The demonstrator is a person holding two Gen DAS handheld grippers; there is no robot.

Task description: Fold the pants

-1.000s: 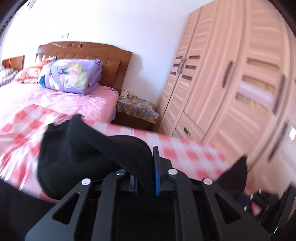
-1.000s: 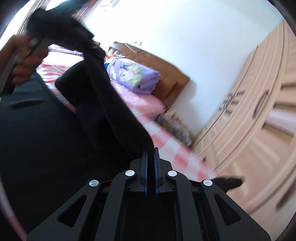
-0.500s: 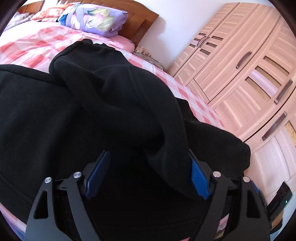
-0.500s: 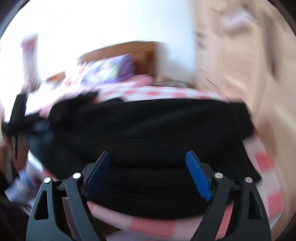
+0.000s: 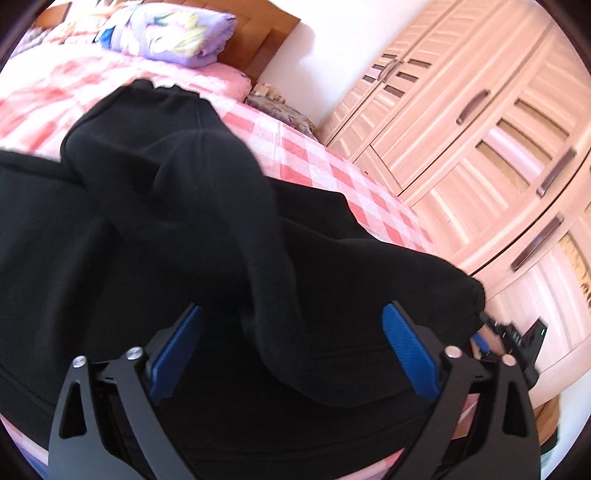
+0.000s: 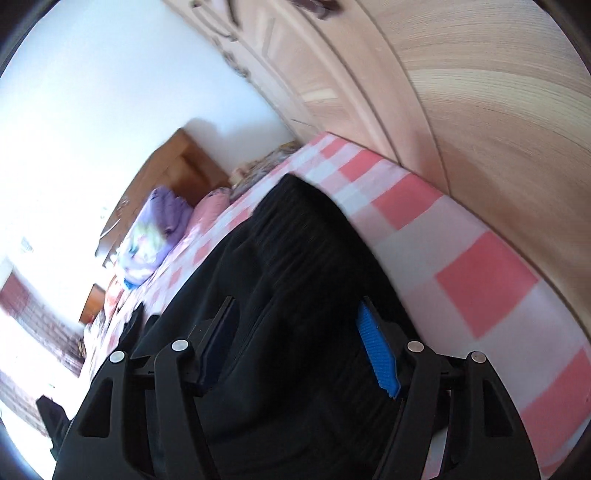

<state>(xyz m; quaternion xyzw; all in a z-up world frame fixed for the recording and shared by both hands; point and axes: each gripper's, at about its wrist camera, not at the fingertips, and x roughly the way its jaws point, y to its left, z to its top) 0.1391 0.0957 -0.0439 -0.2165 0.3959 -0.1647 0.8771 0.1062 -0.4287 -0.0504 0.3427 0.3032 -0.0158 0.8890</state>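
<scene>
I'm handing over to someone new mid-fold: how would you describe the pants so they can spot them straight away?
Start from the bed with the pink-and-white checked sheet, beside the big wooden wardrobe. On the near part of that sheet lies a heap of black cloth: the pants. Nothing else on the bed is dark; the folded quilt by the headboard is purple and flowered.

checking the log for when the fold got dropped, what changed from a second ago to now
Both tongs let go of the black pants: a second ago each was shut on the lifted fabric; now the left tongs and right tongs are open, and the pants lie folded over on the checked bedsheet. The right camera has also rolled sideways. The purple quilt and wardrobe are unchanged.
</scene>
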